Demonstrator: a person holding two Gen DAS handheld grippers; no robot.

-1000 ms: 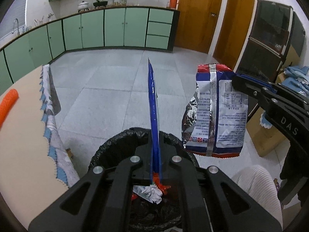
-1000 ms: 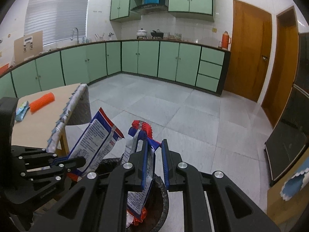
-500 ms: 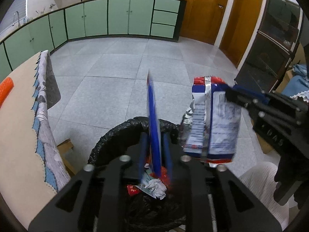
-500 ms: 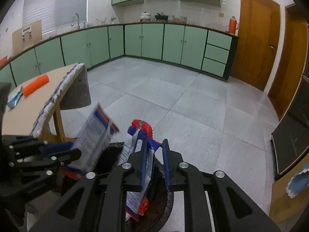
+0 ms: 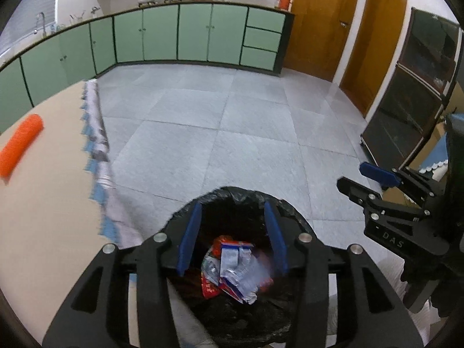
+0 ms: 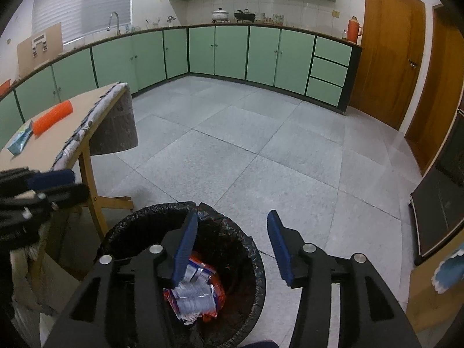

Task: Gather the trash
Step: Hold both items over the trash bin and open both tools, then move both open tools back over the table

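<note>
While both show the bin (image 5: 290, 211), only the right wrist view catches a teal packet (image 6: 18, 139)

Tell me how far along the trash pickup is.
Done: snack wrappers lie in the black-lined bin. In hand: nothing; the left gripper and right gripper are opening, empty. Left: the orange roll and a blue packet on the table.

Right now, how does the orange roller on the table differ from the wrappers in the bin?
The orange roller is one firm, ridged tube of a single colour; the wrappers are flat, crumpled packets printed red, white and blue. The roller lies out on the table beside a small teal packet; the wrappers sit heaped low inside the black-lined bin. Neither is held: both grippers' jaws are opening, with nothing between them.
</note>
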